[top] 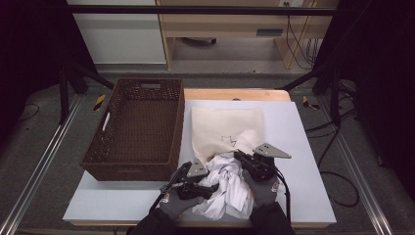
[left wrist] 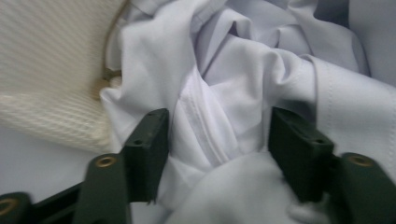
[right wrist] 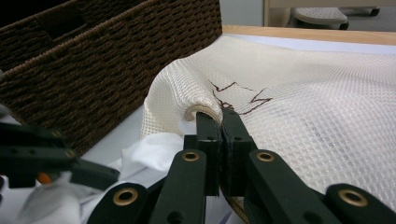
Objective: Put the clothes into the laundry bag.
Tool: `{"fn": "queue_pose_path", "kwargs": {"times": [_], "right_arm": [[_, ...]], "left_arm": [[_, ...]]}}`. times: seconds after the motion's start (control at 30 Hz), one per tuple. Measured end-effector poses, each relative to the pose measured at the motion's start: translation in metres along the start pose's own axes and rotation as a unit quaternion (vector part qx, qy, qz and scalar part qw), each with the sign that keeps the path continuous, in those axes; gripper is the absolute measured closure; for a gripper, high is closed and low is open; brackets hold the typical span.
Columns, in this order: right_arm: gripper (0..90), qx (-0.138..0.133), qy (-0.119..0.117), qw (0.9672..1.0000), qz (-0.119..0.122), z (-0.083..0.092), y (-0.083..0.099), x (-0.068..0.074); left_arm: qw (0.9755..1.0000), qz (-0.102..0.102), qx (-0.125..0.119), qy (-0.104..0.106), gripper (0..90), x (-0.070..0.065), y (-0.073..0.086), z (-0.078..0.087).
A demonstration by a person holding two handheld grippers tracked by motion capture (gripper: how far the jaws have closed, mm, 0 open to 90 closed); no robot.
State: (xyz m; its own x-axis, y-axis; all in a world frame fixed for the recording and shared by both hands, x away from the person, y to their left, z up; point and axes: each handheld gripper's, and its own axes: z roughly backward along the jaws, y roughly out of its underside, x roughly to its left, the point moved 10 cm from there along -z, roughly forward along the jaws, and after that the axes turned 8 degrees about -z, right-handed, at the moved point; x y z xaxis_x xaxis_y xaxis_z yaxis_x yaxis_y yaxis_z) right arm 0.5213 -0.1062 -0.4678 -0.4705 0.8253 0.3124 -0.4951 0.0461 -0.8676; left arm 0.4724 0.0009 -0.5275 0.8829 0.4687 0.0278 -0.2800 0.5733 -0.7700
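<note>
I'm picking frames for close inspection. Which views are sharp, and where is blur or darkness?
High view: dim, dark at both sides, white shirt brightest. Left gripper view: soft, shirt folds and the left tool slightly blurred. Right gripper view: right tool and mesh bag crisp, basket shadowy.

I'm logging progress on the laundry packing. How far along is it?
Early. Done: the right gripper has clamped the mesh bag's rim, lifting its mouth. In hand: the left gripper straddles a fold of the white shirt, jaws apart, shirt outside the bag. Left: stuffing it in. The basket sits empty.
</note>
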Motion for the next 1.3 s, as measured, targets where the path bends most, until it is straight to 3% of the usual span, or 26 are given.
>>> {"fn": "queue_pose_path", "kwargs": {"times": [0.17,0.3,0.47,0.57,0.73,0.83,0.93,1.1,1.2,1.23,1.3], "right_arm": [[88.4,0.002,0.002,1.0000,0.001,-0.001,0.001,0.000],[88.4,0.003,0.001,1.0000,0.004,-0.002,0.001,0.000],[88.4,0.005,-0.001,1.0000,0.001,-0.002,0.002,0.001],[88.5,0.004,-0.003,1.0000,0.002,-0.002,0.001,0.001],[88.5,-0.001,-0.008,1.0000,-0.002,-0.001,-0.001,0.002],[88.5,-0.004,-0.009,1.0000,-0.001,0.000,-0.002,0.002],[88.5,-0.006,-0.009,0.9999,0.000,0.001,-0.003,0.003],[88.5,-0.011,-0.009,0.9999,-0.002,0.003,-0.005,0.003],[88.5,-0.009,-0.005,0.9999,-0.001,0.004,-0.004,0.002],[88.5,-0.008,-0.005,1.0000,-0.001,0.004,-0.004,0.001],[88.5,-0.007,-0.005,1.0000,-0.003,0.004,-0.004,0.001]], "left_arm": [[0.9996,-0.002,0.024,-0.015,59.9,-0.004,-0.002,-0.002],[0.9998,-0.013,0.016,-0.006,82.2,-0.009,-0.008,0.003],[0.9998,-0.015,-0.005,-0.010,83.2,-0.007,-0.023,0.006],[0.9994,-0.027,-0.016,-0.015,83.5,-0.008,-0.037,0.007],[0.9989,-0.041,-0.012,-0.020,83.7,-0.010,-0.056,0.001],[0.9982,-0.048,-0.008,-0.034,83.8,-0.007,-0.063,-0.006],[0.9971,-0.047,-0.001,-0.059,83.7,0.005,-0.064,-0.021],[0.9968,-0.029,0.012,-0.073,82.4,0.023,-0.053,-0.046],[0.9972,-0.028,0.003,-0.069,80.3,0.024,-0.053,-0.047],[0.9967,-0.036,-0.001,-0.072,78.5,0.023,-0.053,-0.045],[0.9968,-0.031,-0.015,-0.072,71.9,0.020,-0.053,-0.037]]}}
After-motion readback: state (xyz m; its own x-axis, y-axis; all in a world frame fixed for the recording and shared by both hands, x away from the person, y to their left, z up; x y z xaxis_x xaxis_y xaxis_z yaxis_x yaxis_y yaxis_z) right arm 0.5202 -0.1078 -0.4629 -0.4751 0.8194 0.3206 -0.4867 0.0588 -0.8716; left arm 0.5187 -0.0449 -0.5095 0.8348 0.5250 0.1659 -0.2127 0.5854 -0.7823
